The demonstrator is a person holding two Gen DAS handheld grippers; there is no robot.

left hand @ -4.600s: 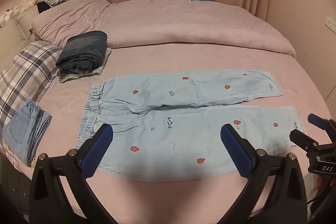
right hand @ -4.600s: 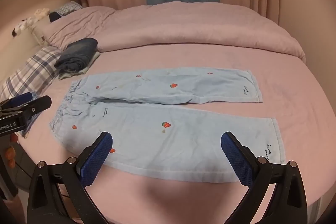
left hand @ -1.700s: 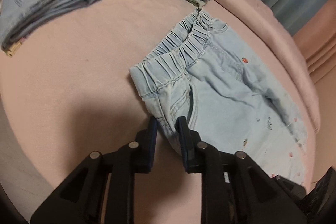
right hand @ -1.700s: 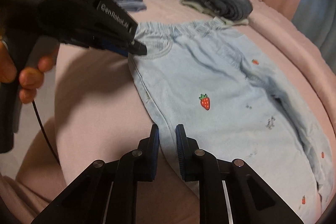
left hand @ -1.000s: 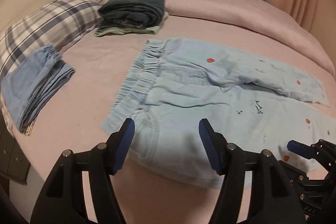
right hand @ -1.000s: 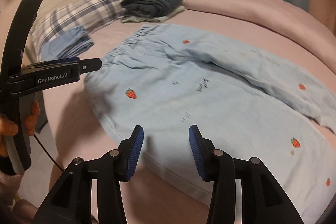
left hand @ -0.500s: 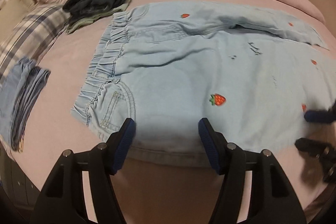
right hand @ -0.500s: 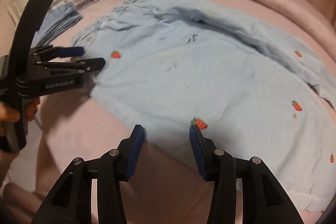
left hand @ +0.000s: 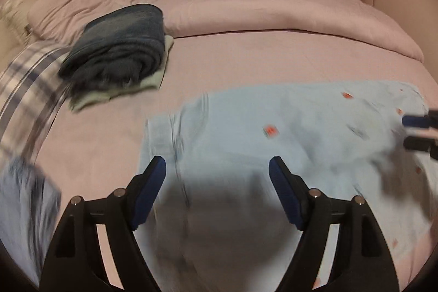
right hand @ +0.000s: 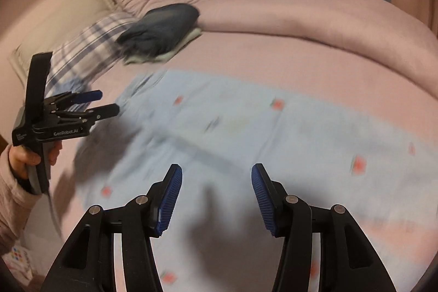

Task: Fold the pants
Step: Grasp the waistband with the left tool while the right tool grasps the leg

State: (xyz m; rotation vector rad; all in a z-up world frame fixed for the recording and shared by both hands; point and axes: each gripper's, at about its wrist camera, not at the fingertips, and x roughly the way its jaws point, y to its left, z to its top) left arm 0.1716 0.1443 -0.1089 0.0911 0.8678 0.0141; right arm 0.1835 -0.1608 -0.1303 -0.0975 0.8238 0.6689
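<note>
Light blue pants with small red strawberry prints lie flat on the pink bed, waistband toward the left; both views are motion-blurred. My left gripper hovers over the waist end. Its blue-padded jaws are opening, with nothing between them. My right gripper hangs above the pants further along the legs, its jaws also opening and empty. The right gripper shows at the right edge of the left wrist view. A hand in a pink sleeve holds the left gripper.
A stack of folded dark jeans on a pale green garment sits behind the waistband. A plaid pillow and folded light denim lie at the left. A bunched pink duvet runs along the back, curtains beyond it.
Both grippers have swept across the bed, so both views are now blurred. Their jaws stand wider than half a second ago. The dark jeans stack now looms larger in the left wrist view.
</note>
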